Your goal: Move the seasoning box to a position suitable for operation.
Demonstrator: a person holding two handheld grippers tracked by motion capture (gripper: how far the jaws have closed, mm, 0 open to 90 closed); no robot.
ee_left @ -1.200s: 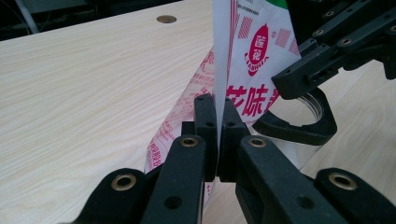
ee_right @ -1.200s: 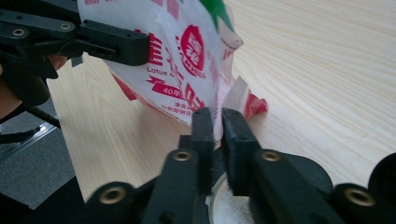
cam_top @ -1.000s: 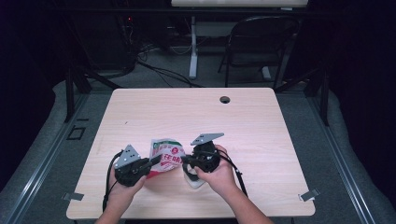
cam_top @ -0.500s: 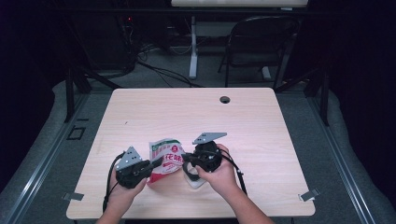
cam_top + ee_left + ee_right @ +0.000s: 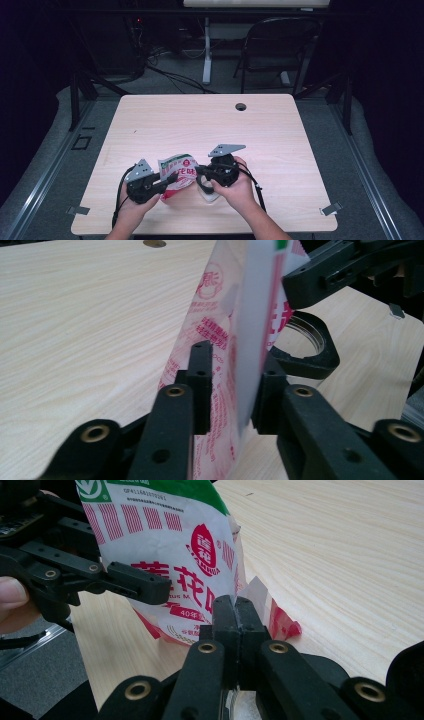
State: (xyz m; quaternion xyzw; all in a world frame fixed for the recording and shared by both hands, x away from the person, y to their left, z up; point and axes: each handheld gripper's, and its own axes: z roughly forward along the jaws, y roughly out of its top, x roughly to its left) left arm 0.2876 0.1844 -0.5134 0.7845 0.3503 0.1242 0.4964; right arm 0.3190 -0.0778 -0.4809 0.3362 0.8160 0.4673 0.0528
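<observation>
A white snack bag [image 5: 176, 171] with red print and a green top stands upright between my two grippers near the table's front edge. My left gripper [image 5: 169, 180] comes at it from the left. Its jaws have just been opening and stand apart in the left gripper view, with the bag's [image 5: 220, 315] edge between them [image 5: 232, 382]. My right gripper [image 5: 200, 172] is shut on a thin strip of the bag's side seam [image 5: 235, 605]. The bag's face [image 5: 165, 540] shows in the right gripper view. A clear round container [image 5: 302, 335] lies under the right gripper.
The light wooden table [image 5: 200, 125] has a cable hole [image 5: 241, 106] at the back. A folding chair [image 5: 280, 45] and a desk leg stand beyond the far edge. Dark floor surrounds the table. Cables trail from both grippers toward the front edge.
The left gripper's jaws have parted around the bag, which stays between them. Both hands and the right gripper's grip have kept their places.
</observation>
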